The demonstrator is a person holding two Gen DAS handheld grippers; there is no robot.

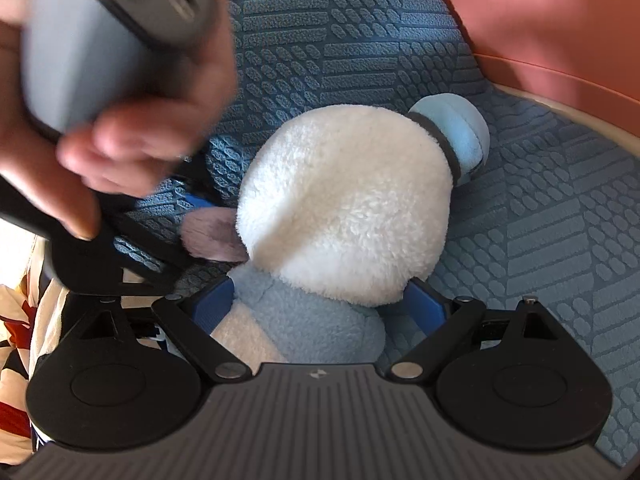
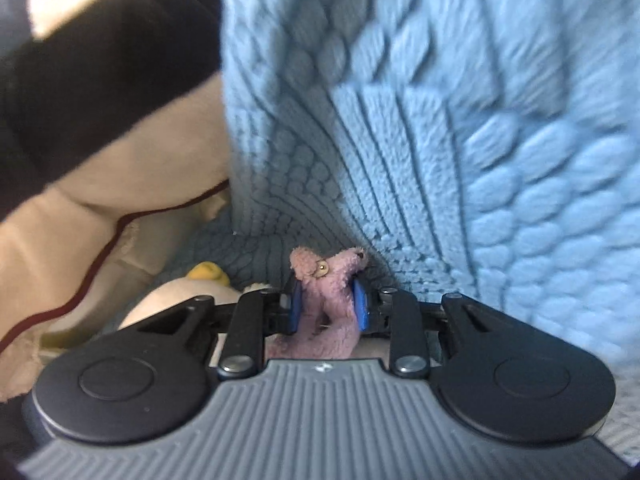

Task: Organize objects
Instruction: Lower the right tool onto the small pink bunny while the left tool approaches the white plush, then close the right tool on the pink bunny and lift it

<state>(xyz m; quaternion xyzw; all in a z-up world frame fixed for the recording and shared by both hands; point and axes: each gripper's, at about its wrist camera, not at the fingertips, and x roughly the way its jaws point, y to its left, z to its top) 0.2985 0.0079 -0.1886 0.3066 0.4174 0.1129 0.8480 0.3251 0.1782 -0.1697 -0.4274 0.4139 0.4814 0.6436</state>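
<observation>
Blue quilted fabric (image 1: 520,220) fills both views. Nearest, the left gripper (image 1: 320,304) is spread wide around the blue-and-white plush toy (image 1: 344,204), its blue pads pressing the body on both sides. The right gripper (image 2: 327,300) is clenched on a small pink plush (image 2: 326,292). The right hand (image 1: 120,120) is blurred, hiding the pink plush's far side; a terracotta bin (image 1: 560,32) is cut off beyond.

Plush duck (image 1: 340,208) sits between left gripper (image 1: 326,308) fingers, on quilted blanket (image 1: 540,240). Tub (image 1: 552,36) beyond, right. Small plush (image 2: 326,300) between right gripper (image 2: 327,304) fingers; cushion (image 2: 120,184) left.
</observation>
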